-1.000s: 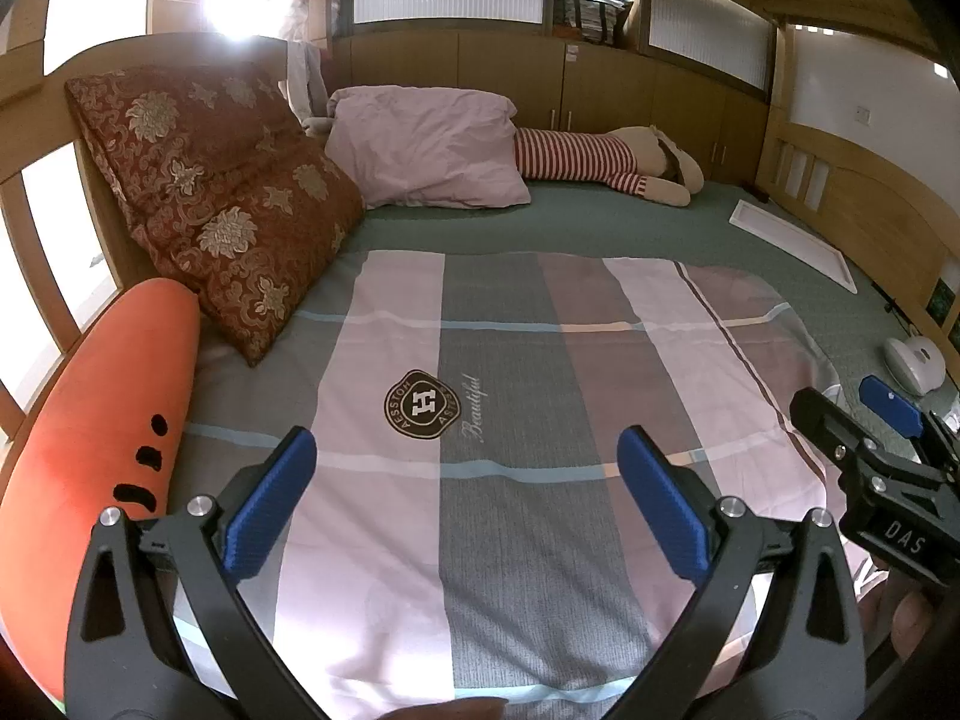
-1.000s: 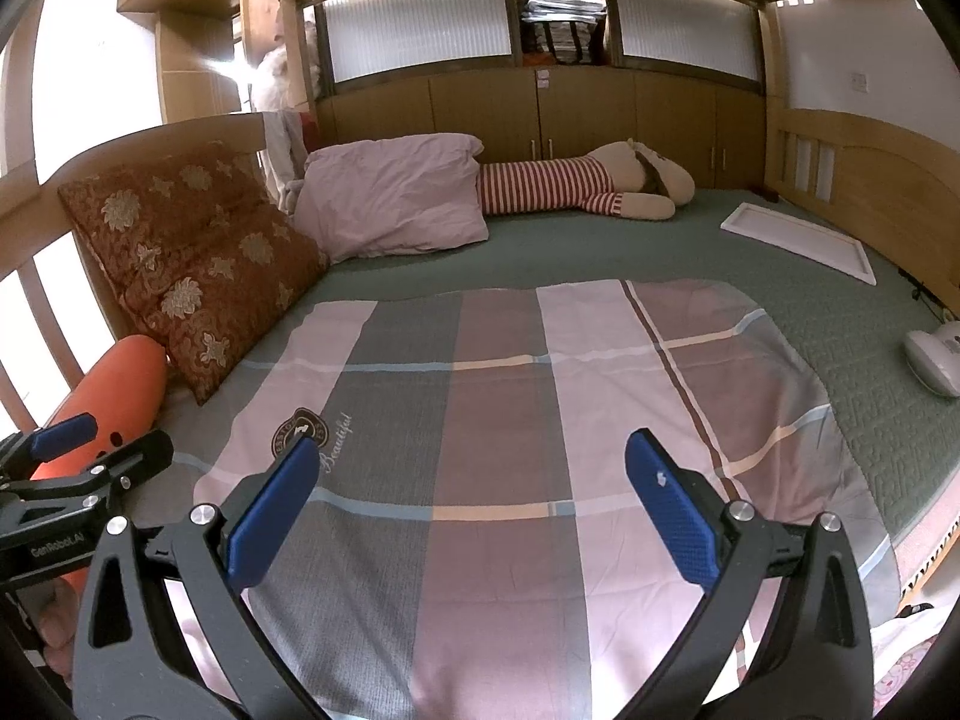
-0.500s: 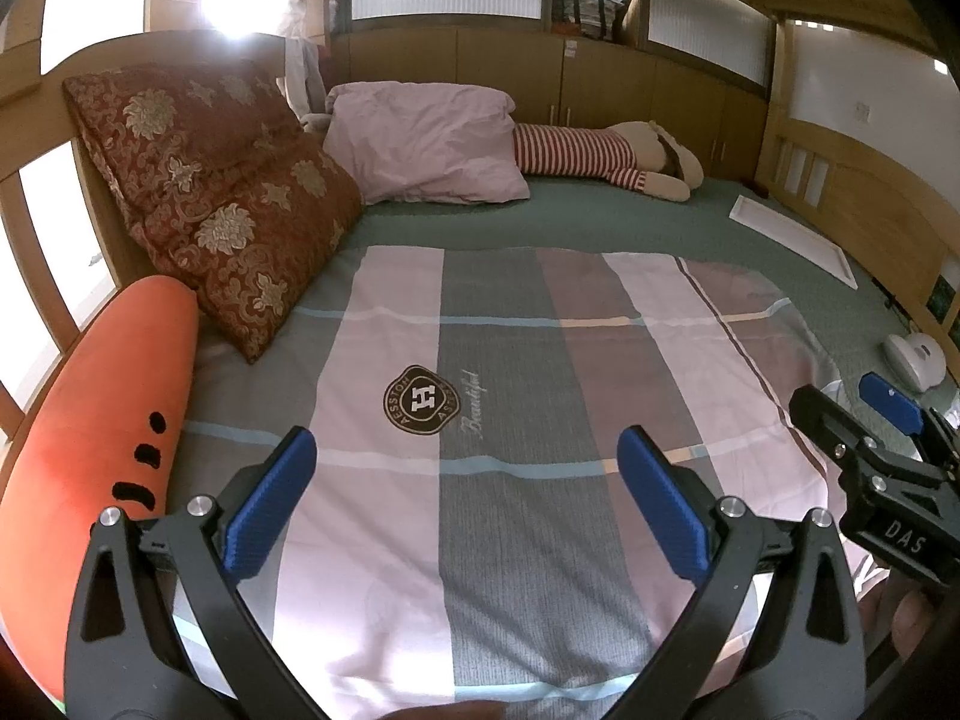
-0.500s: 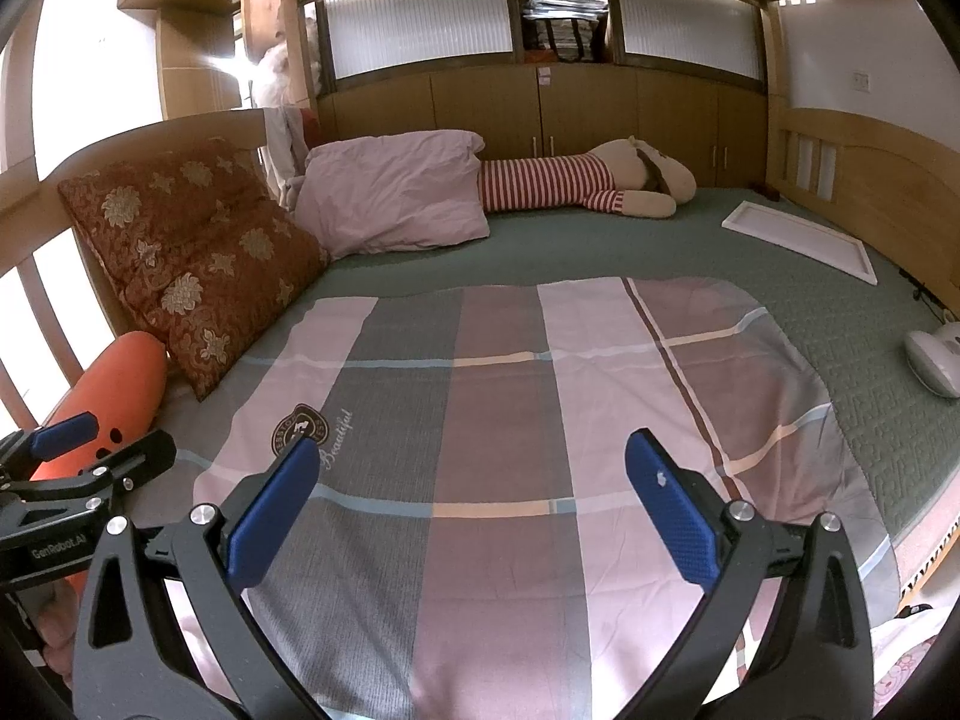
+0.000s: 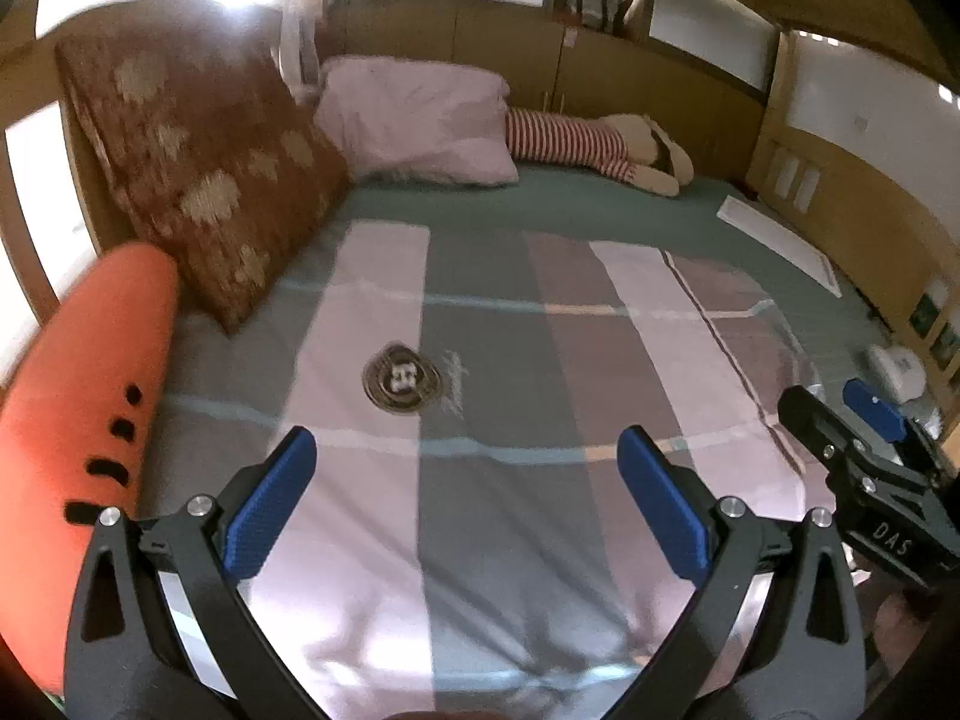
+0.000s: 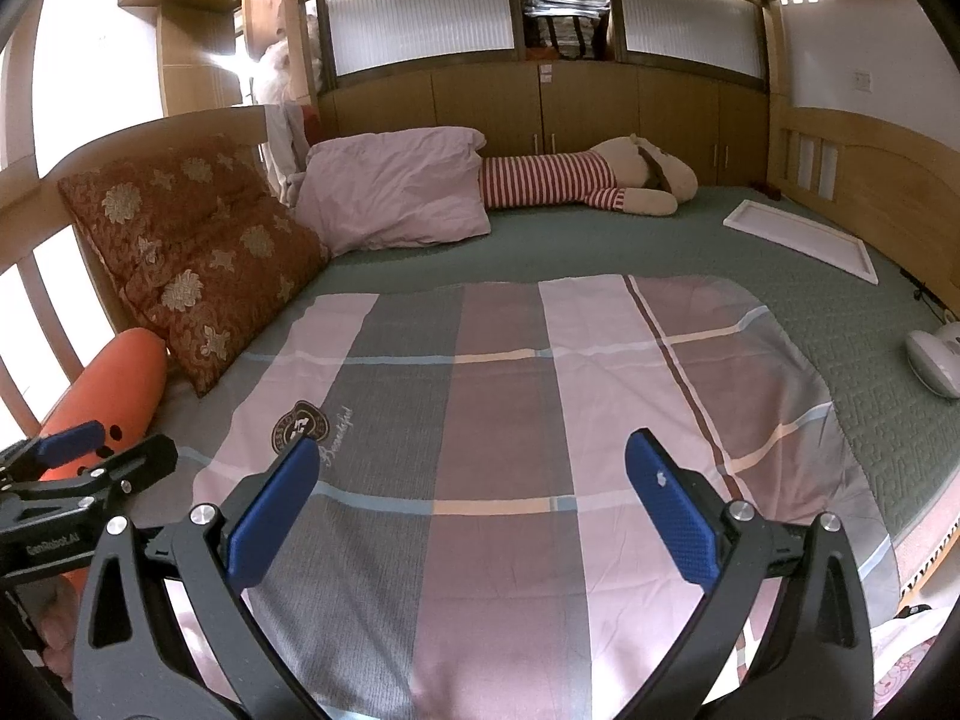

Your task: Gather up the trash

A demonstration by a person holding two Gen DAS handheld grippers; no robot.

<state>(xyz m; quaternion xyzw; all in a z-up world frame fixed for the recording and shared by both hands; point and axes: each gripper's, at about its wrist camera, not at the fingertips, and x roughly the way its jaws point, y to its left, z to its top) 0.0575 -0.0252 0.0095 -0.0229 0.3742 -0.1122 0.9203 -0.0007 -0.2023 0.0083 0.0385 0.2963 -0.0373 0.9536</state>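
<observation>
My left gripper (image 5: 465, 468) is open and empty above the near end of a striped pink and grey blanket (image 5: 510, 360). My right gripper (image 6: 471, 480) is open and empty above the same blanket (image 6: 510, 408). Each gripper shows at the edge of the other's view: the right one at the right of the left wrist view (image 5: 864, 456), the left one at the left of the right wrist view (image 6: 78, 468). No trash shows in either view.
A bed with a green sheet (image 6: 600, 246) holds a brown floral cushion (image 6: 186, 252), a pink pillow (image 6: 396, 192), a striped plush toy (image 6: 588, 180), an orange bolster (image 6: 108, 390), a white flat panel (image 6: 804, 237) and a white device (image 6: 936, 360). Wooden rails (image 6: 864, 144) surround it.
The left wrist view has blurred and tilted, showing the left gripper moving and turning slightly. The right gripper has barely moved. Both stay open.
</observation>
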